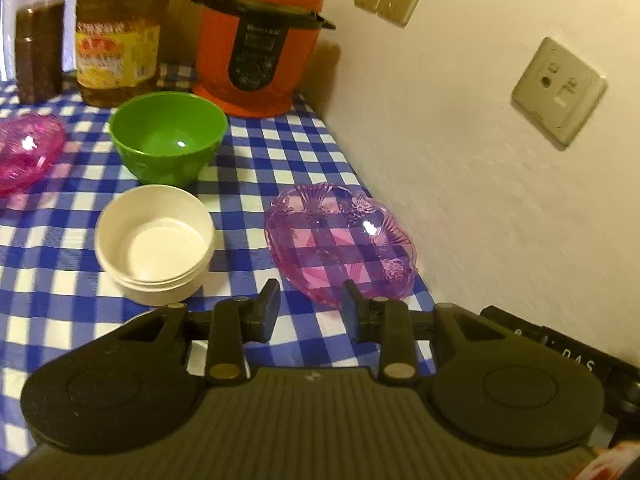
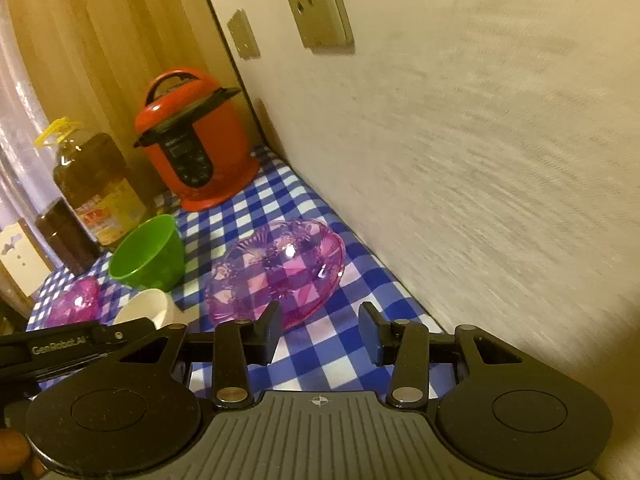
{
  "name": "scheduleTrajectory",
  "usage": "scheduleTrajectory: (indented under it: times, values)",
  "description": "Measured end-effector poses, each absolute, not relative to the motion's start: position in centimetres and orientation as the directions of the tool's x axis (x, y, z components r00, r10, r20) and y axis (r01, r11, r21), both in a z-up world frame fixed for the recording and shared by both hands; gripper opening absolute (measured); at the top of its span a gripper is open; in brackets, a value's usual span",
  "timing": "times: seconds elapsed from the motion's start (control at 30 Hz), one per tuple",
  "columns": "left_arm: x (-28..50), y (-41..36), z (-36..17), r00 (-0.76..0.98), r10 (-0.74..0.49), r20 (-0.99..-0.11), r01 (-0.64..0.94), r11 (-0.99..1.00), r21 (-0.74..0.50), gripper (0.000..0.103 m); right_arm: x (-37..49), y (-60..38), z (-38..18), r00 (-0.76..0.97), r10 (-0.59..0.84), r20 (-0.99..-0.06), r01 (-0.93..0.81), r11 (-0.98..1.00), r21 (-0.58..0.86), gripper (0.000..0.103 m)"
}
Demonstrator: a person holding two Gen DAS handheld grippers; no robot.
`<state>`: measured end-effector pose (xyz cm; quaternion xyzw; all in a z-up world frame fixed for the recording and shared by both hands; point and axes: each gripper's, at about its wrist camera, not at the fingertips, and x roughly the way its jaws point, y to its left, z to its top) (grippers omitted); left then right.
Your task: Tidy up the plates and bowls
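Blue-and-white checked tablecloth [image 1: 280,160] runs along a cream wall. Translucent purple patterned plastic plate [image 1: 340,240] sits near the wall, just ahead of both grippers. Left gripper [image 1: 310,306] and right gripper [image 2: 320,330]: jaws parted, nothing between them. Green plastic bowl [image 1: 168,136] and white round plastic bowl [image 1: 154,240] sit left of the plate. Likely step: pinch the plate's near rim squarely, come in low, avoid sliding it wallward.

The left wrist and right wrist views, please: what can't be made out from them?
- Second pink dish: cut off by the left edge in the left wrist view; in the right wrist view, partly behind the left claw's body.
- White bowl: its lower part is hidden there too.
- Oil bottle: label blurred, unreadable.
- Cooker: panel text too small.
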<state>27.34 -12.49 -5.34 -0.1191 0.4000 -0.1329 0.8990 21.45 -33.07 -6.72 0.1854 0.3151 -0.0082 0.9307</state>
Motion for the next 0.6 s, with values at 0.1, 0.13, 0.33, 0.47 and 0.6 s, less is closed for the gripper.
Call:
scheduleTrajectory:
  times: [0.1, 0.13, 0.33, 0.47, 0.6]
  values:
    - [29.1, -12.8, -7.0, 0.626, -0.336, -0.704, 0.139, 0.936, -0.323, 0.030, 23.0, -33.3, -7.9, 0.792, 0.101, -0.601, 0.143, 0.928, 0.345, 0.043]
    - [29.7, -12.9, -7.5, 0.618, -0.340, -0.709, 0.136, 0.934, -0.329, 0.030, 23.6, -33.4, -8.3, 0.789, 0.100, -0.606, 0.147, 0.927, 0.344, 0.043]
    - [32.5, -13.2, -10.2, 0.584, -0.349, -0.733, 0.132, 0.932, -0.338, 0.030, 26.5, -34.0, -10.6, 0.774, 0.102, -0.625, 0.170, 0.917, 0.360, 0.043]
    - [33.9, -13.4, -11.3, 0.572, -0.343, -0.745, 0.127, 0.934, -0.333, 0.030, 28.3, -33.9, -12.0, 0.765, 0.111, -0.634, 0.172, 0.914, 0.367, 0.043]
    - [35.0, -13.5, -12.1, 0.561, -0.354, -0.748, 0.128, 0.930, -0.344, 0.029, 29.7, -34.2, -13.3, 0.762, 0.105, -0.639, 0.191, 0.907, 0.376, 0.043]
